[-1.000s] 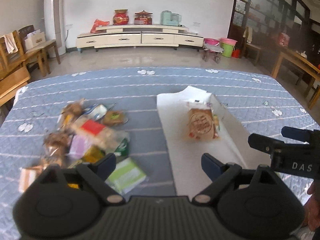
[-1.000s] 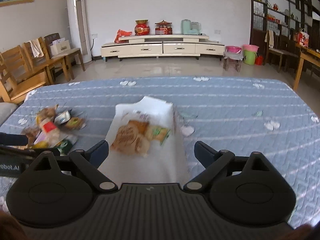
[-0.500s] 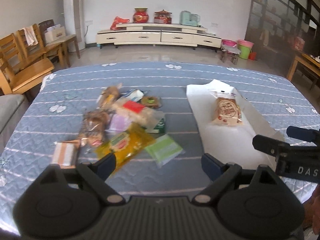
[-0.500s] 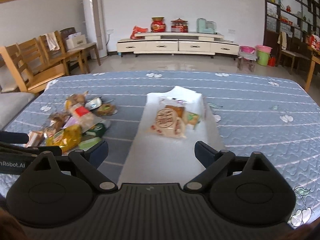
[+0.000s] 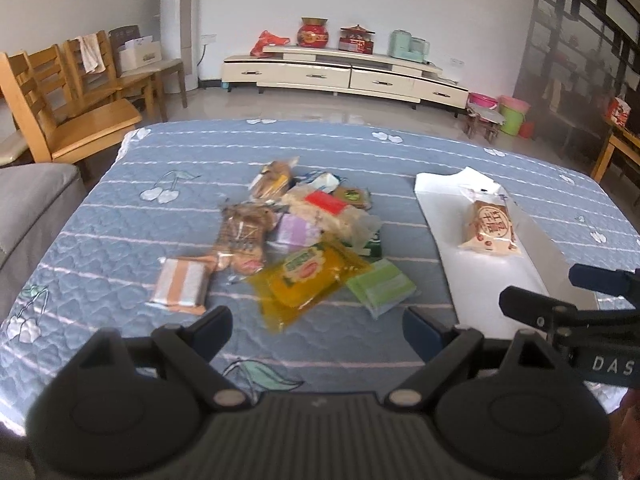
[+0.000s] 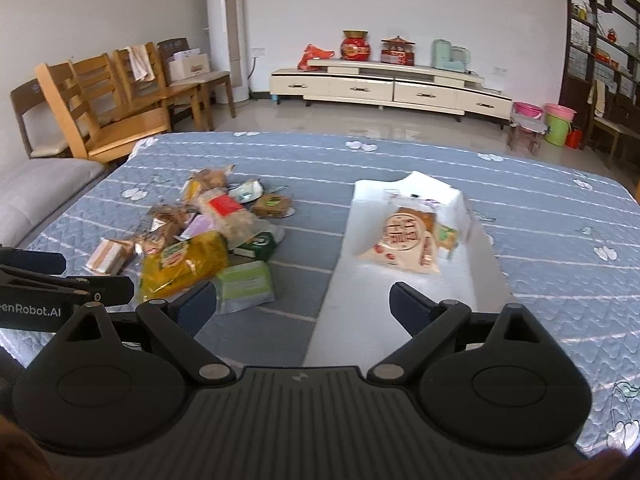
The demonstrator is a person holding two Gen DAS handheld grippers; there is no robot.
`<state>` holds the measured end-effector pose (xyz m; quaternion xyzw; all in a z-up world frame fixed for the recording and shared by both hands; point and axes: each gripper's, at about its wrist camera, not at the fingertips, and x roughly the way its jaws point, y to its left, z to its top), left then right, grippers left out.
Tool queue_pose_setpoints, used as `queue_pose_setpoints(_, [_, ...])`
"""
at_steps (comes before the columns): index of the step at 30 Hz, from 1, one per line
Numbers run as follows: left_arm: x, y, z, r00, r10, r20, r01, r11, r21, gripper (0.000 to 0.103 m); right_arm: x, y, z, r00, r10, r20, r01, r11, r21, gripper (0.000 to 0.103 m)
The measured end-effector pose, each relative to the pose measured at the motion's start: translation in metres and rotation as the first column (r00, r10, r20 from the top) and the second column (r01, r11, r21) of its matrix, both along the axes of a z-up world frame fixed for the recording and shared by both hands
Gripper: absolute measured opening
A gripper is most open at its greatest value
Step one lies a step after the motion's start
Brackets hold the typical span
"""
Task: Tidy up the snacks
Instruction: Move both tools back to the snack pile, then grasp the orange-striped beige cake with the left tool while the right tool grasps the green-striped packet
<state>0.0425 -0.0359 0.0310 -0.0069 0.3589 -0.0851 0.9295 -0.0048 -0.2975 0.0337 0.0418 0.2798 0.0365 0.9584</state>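
Note:
A heap of wrapped snacks lies on the blue quilted table, with a yellow packet and a green packet nearest me. A long white box lies to the right and holds a round biscuit pack. My left gripper hovers open just short of the yellow and green packets, nothing between its fingers. In the right wrist view, my right gripper stands open and empty over the near end of the white box, the green packet by its left finger and the biscuit pack further in.
The blue quilted cover spreads over the whole table. Wooden chairs and a grey cushion stand off its left edge. A low cream cabinet lines the far wall, and buckets sit on the floor at the right.
Both wrist views have swung left: the snack heap has shifted from the left toward the centre and the white box has slid right. Both grippers stay open and empty.

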Motion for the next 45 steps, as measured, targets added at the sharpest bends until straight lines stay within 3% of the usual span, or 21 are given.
queue_pose_setpoints(20, [-0.003,0.054,-0.025,0.997,0.068,-0.041,-0.07,0.997,-0.037,0.094,0.02,0.042,-0.021,0.991,0.119,-0.054,-0.12,0.993,-0.002,0.103])
queue_pose_setpoints(28, [0.007,0.084,-0.044,0.988,0.14,-0.064,-0.143,0.989,-0.046,0.096,0.027,0.042,-0.031,0.989,0.132,-0.068,-0.132,0.991,0.011,0.103])
queue_pose_setpoints(40, [0.075,0.097,-0.072,0.976,0.202,-0.085,-0.201,0.979,0.017,0.096,0.044,0.035,-0.046,0.989,0.111,-0.098,-0.108,0.994,0.036,0.103])
queue_pose_setpoints(45, [0.104,0.095,-0.086,0.974,0.196,-0.112,-0.191,0.98,0.057,0.081,0.054,0.03,-0.052,0.989,0.095,-0.115,-0.091,0.995,0.044,0.103])
